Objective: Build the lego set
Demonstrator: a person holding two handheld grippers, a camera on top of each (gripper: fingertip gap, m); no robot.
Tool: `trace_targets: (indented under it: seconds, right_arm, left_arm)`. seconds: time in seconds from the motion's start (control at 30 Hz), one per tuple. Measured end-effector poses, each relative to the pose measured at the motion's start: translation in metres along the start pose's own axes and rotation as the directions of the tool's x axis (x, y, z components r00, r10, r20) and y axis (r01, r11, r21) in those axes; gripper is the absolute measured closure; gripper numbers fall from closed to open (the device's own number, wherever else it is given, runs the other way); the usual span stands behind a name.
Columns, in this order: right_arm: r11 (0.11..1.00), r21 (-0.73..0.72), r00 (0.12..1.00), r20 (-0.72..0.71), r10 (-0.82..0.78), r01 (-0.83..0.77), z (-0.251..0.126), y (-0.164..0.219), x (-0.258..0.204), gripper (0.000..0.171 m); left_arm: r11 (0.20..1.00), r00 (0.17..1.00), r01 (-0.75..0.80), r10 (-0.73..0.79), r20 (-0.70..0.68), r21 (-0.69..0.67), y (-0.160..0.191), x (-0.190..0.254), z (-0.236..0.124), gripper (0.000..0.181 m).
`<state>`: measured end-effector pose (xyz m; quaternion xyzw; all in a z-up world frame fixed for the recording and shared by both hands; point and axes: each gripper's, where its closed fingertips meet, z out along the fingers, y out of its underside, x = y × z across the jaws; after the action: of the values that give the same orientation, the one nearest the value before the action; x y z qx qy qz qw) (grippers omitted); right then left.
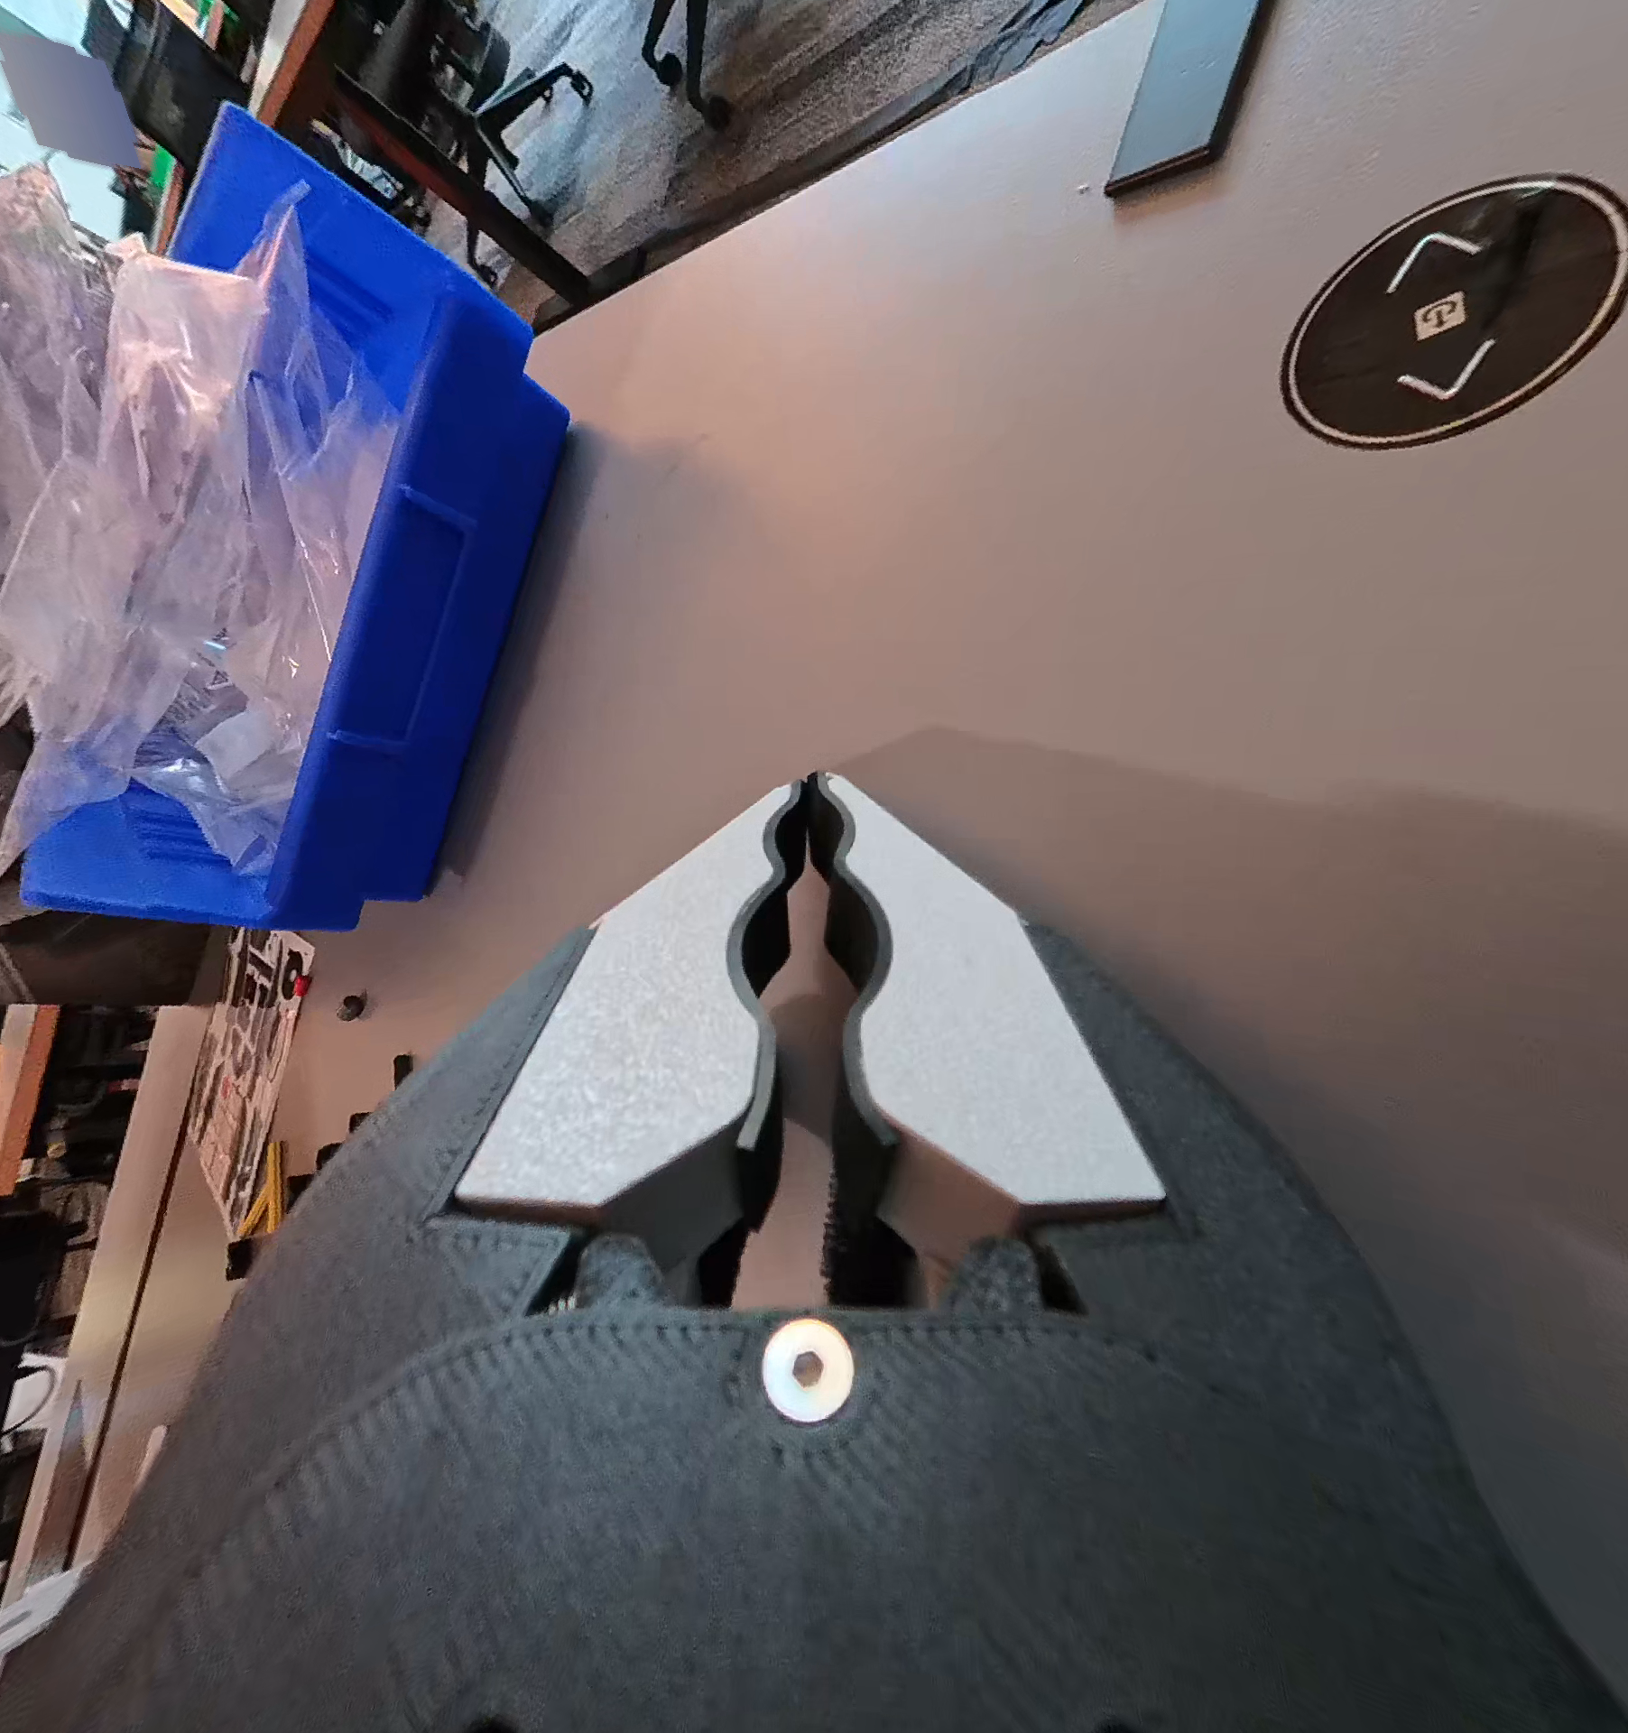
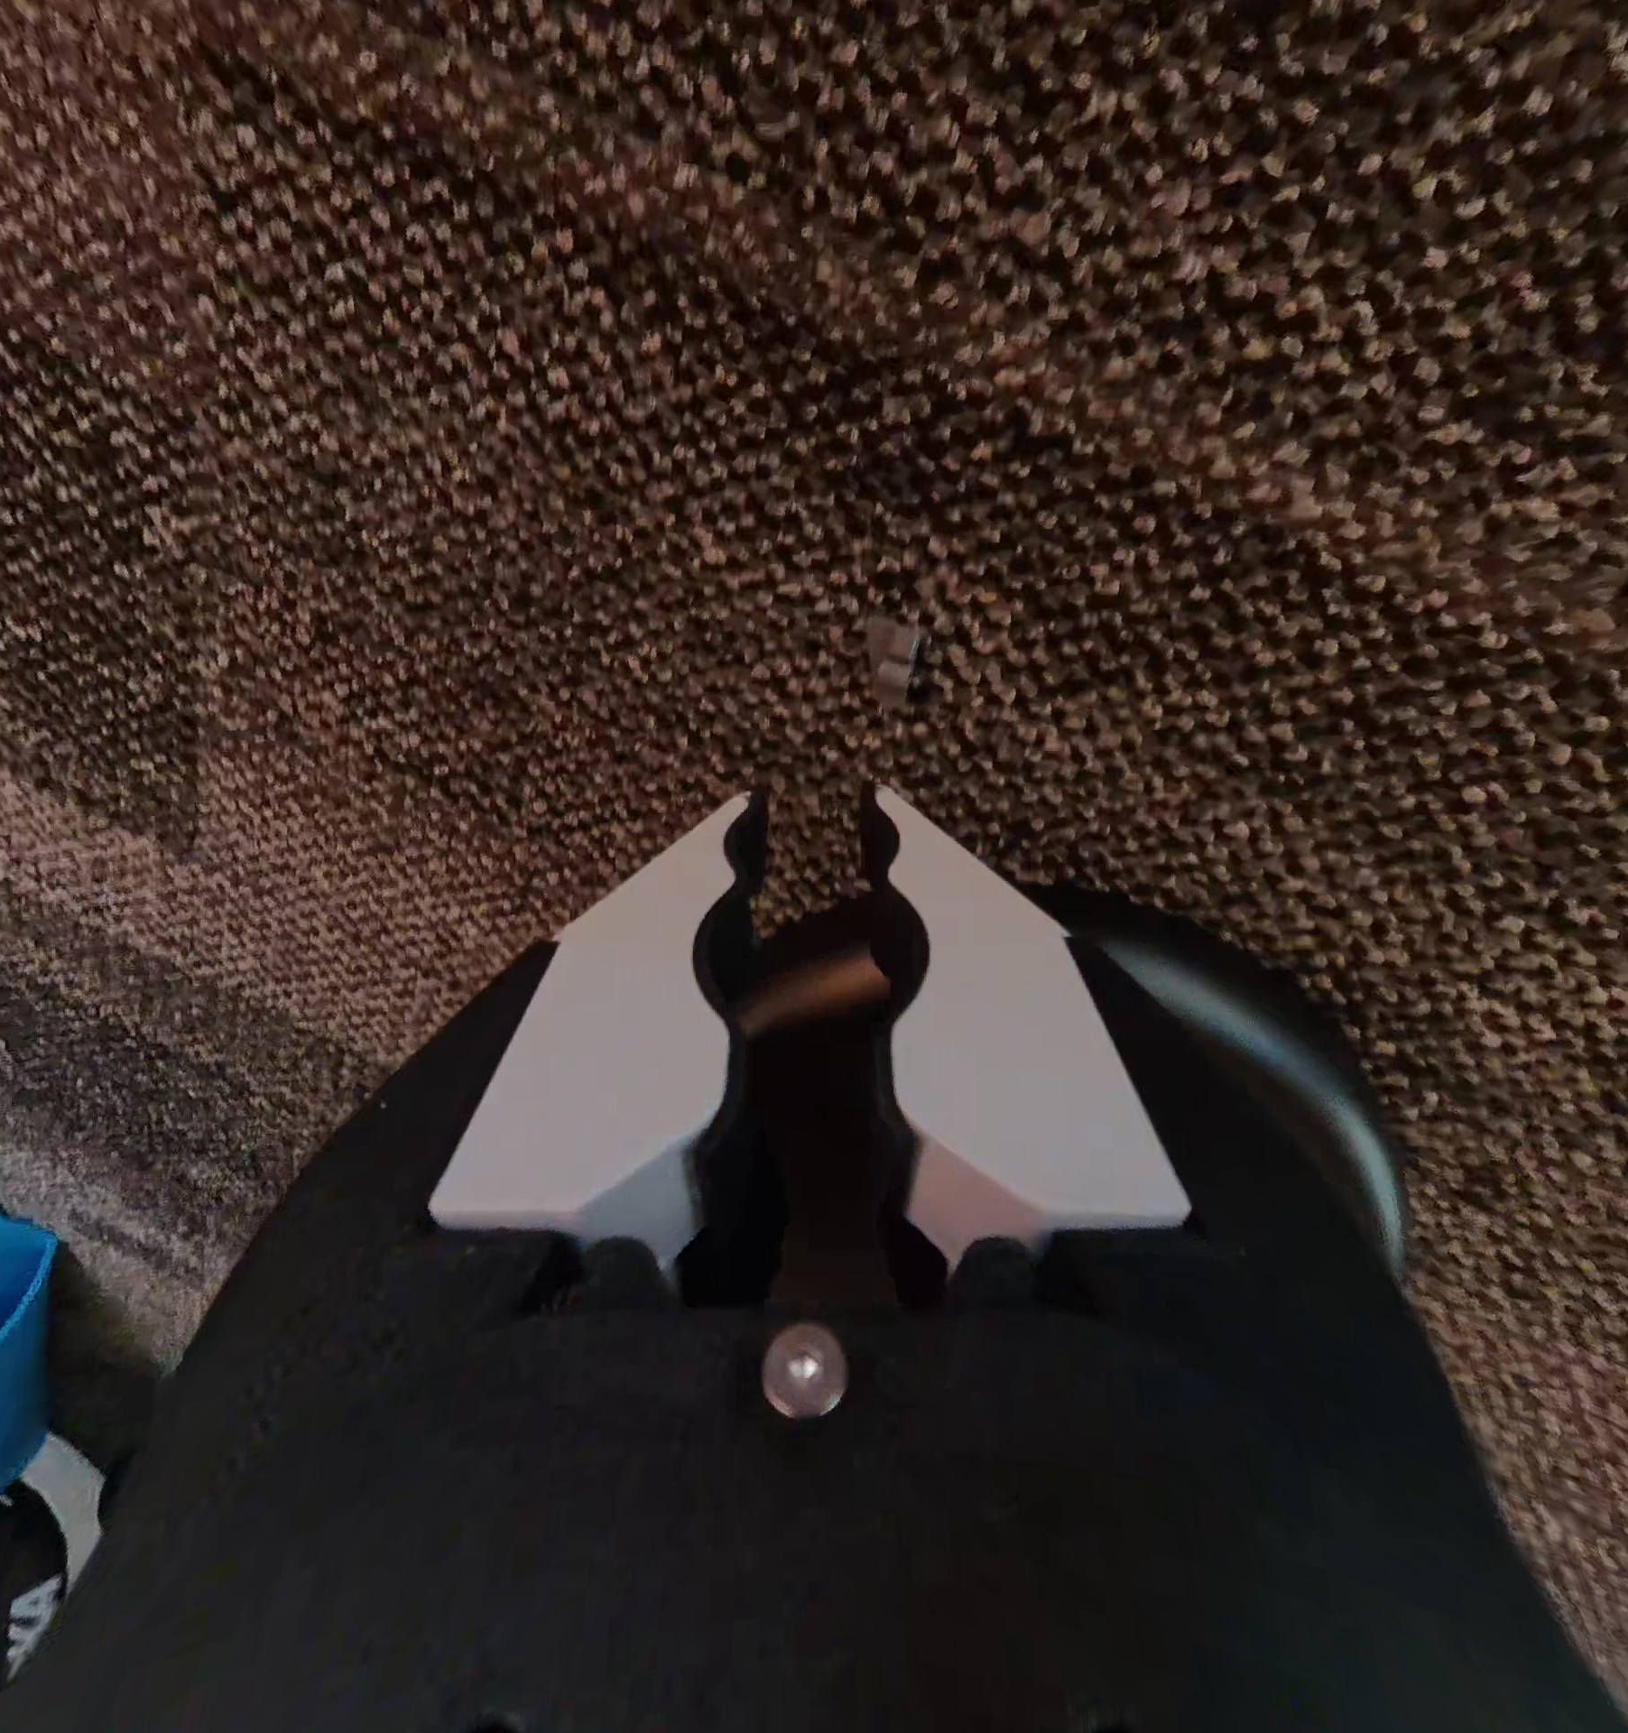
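Lego piece (image 2: 893, 656) lies on carpet (image 2: 416, 375) just ahead of the right gripper (image 2: 815, 797), slightly right; its jaws are apart and hold nothing.

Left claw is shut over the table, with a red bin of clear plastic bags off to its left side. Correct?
Not quite: the bin is blue, not red, as the left wrist view shows. The rest holds: the left claw is shut over the table, and the clear plastic bags sit in that bin to its left.

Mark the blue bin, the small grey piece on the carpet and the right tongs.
blue bin (image 1: 416, 600): left wrist view, its side wall.
small grey piece (image 2: 893, 658): right wrist view, its middle.
right tongs (image 2: 815, 802): right wrist view, between the tips.
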<state>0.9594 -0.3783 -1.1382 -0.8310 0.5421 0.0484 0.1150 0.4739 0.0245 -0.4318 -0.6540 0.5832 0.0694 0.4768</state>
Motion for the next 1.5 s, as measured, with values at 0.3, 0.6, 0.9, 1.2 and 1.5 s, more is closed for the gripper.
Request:
trace_targets:
  seconds: [0.3,0.6,0.9,1.2,1.5]
  right_arm:
    - [1.0,-0.013,1.0,-0.009,0.028,-0.029,0.037,-0.014,0.014,0.147]
    - [0.997,-0.071,0.999,-0.03,0.023,-0.025,0.055,-0.007,0.022,0.165]
    - [0.985,0.054,0.96,0.239,0.144,-0.161,-0.002,-0.037,-0.019,0.165]
    - [0.837,0.545,0.861,0.4,-0.315,0.053,-0.281,-0.17,-0.219,0.164]
    - [0.367,0.873,0.48,0.183,-0.858,0.323,-0.632,-0.128,-0.462,0.164]
  left_arm:
    - [0.999,0.998,-0.025,0.027,0.062,-0.038,0.003,-0.003,0.003,0.181]
    - [0.998,0.995,-0.029,0.034,0.089,-0.06,0.005,-0.006,0.005,0.181]
    - [0.998,0.995,-0.03,0.035,0.093,-0.06,0.005,-0.007,0.005,0.181]
    - [0.998,0.996,-0.002,0.007,0.089,-0.06,0.004,-0.009,0.005,0.181]
    - [0.971,0.979,0.19,-0.199,0.053,0.148,-0.019,-0.025,-0.019,0.142]
